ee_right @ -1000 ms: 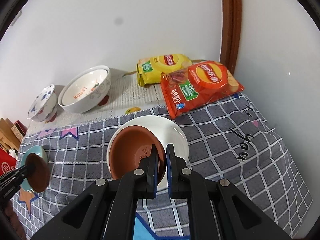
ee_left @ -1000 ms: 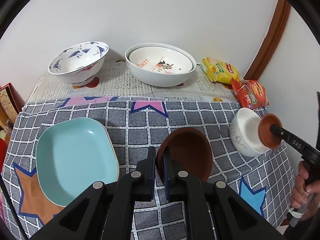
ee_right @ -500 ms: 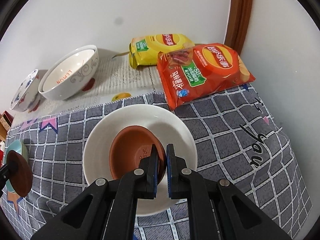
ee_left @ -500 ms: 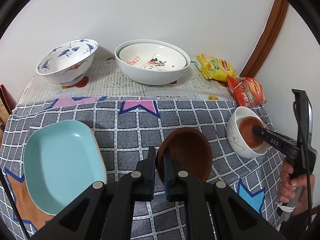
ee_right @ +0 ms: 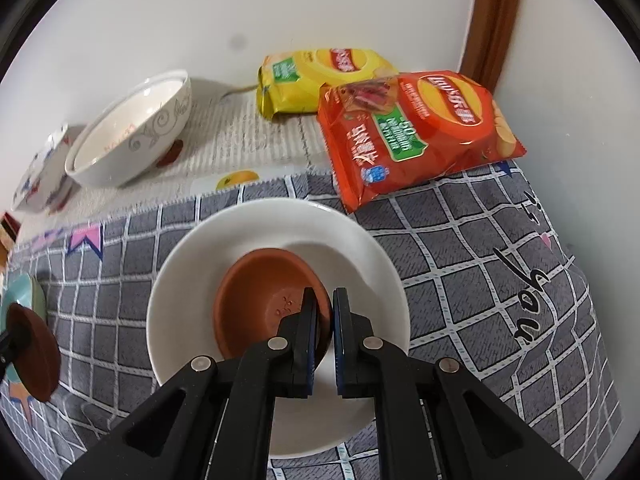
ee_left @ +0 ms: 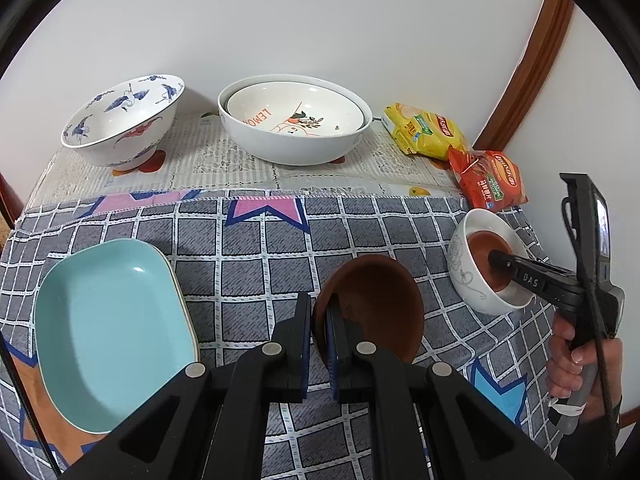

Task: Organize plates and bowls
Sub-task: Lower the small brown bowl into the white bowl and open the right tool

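My left gripper [ee_left: 319, 312] is shut on the rim of a brown dish [ee_left: 376, 304], held above the checked cloth beside a light blue rectangular plate [ee_left: 108, 328]. My right gripper [ee_right: 324, 300] is shut on the rim of a second, smaller brown dish [ee_right: 260, 304], which sits low inside a white bowl [ee_right: 280, 236]. That bowl [ee_left: 464, 272] with the right gripper [ee_left: 494, 258] in it shows at the right of the left wrist view. The left-held dish [ee_right: 34, 352] shows at the far left of the right wrist view.
A blue-patterned bowl [ee_left: 120, 116] and two nested white bowls [ee_left: 292, 120] stand at the back by the wall. A yellow snack bag [ee_right: 320, 76] and a red snack bag [ee_right: 416, 128] lie at the back right. The table edge drops off at the right.
My right gripper has lowered the small brown dish from the white bowl's rim down into the bowl. The left gripper with its dish has shifted slightly left.
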Demonstrator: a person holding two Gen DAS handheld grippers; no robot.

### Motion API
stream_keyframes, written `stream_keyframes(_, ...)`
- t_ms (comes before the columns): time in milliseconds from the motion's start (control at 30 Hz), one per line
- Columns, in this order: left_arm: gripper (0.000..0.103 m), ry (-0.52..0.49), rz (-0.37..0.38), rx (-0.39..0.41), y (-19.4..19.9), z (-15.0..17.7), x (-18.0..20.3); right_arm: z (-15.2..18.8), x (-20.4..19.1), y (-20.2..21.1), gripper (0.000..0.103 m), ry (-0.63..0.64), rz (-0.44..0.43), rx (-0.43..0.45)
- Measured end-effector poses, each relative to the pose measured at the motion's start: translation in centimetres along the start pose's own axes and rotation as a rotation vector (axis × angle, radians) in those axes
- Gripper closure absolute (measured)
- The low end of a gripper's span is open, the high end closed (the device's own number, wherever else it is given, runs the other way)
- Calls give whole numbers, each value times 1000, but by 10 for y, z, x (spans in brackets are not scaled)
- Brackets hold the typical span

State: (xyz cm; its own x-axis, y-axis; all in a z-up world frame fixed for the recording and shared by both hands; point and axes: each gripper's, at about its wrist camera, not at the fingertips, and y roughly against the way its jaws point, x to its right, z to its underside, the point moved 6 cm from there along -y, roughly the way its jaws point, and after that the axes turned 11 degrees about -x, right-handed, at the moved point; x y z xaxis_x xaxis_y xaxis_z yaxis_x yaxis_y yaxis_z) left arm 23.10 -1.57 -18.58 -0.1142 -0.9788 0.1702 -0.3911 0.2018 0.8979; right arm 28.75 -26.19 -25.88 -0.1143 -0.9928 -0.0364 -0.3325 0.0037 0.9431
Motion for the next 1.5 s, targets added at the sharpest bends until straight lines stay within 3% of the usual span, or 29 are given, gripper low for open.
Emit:
stream_keyframes(400,96,8,0,3,5,4,-3,-3,-10,-10,89,102,140,-50)
stream_keyframes(833,96,7,2,12,16,8,-3,-2,-17,-17,82,178,213,-74)
stream_keyframes(967,96,4,2,11,18,10,-3,-1,-17,-17,81,180,201,-71)
stream_keyframes(1133,96,0,-4,9,21,11,-1,2,-19,-7,68,176,179,-41)
stream_keyframes(1500,96,-20,1,4,22,11,22,19,0,43,68,125,103,50)
